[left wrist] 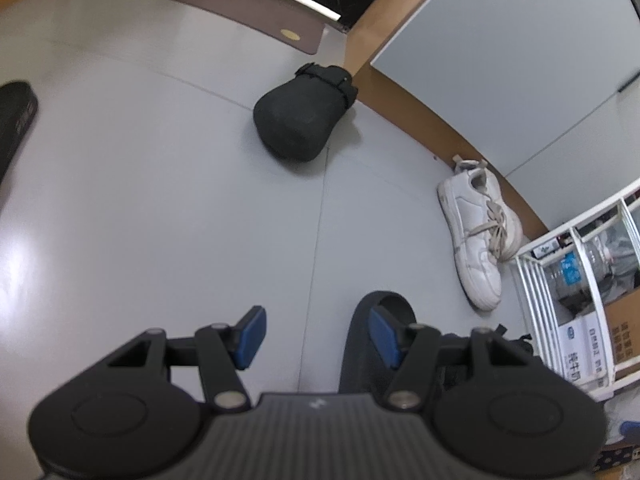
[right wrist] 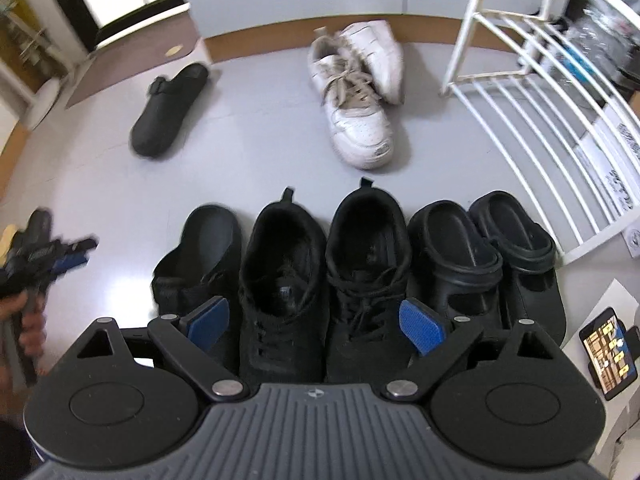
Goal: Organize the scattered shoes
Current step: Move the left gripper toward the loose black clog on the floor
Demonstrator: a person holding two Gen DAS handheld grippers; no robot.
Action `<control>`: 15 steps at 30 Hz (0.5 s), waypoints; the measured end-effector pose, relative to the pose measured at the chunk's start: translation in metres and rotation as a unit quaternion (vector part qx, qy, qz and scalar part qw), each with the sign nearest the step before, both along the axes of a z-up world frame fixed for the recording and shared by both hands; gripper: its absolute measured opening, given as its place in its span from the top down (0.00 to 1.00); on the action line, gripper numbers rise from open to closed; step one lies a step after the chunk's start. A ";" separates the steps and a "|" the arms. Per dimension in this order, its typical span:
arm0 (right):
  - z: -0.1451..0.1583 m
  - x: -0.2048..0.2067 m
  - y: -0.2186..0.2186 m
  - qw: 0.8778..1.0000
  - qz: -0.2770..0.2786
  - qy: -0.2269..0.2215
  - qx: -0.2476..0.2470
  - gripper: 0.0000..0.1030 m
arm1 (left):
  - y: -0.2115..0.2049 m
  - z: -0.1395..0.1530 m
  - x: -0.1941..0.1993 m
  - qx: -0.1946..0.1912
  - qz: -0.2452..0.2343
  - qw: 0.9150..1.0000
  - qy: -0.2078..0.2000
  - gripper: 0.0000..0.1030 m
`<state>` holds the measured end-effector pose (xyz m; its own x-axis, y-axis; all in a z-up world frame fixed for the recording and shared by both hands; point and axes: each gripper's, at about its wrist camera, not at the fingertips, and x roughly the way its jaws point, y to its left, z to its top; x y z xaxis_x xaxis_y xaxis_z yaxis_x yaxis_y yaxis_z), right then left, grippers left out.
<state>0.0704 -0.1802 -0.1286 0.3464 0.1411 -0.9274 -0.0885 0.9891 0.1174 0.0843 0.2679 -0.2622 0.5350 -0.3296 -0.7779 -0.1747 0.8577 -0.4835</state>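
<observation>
Both the left hand-held gripper (left wrist: 316,338) and the right hand-held gripper (right wrist: 316,324) hung open and empty above the floor (right wrist: 260,152), five black shoes (right wrist: 280,280) lined up near, white sneakers (right wrist: 356,120) farther off by the wall.

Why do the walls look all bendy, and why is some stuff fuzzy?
Both views use a fisheye lens, so straight edges curve: the white rack bows in the right wrist view. There the white sneakers and the left gripper are smeared by motion blur. In the left wrist view, glare whitens the floor at the left edge.
</observation>
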 end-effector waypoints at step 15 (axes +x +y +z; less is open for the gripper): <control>0.021 0.021 -0.035 0.998 0.030 -0.010 0.050 0.07 | -0.037 0.020 0.094 0.092 -0.056 0.994 -0.003 0.31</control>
<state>0.0916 -0.2149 -0.1080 0.3523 0.2532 -0.9010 -0.1507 0.9655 0.2124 0.1782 0.2307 -0.2420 0.5072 -0.2394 -0.8279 -0.0706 0.9459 -0.3167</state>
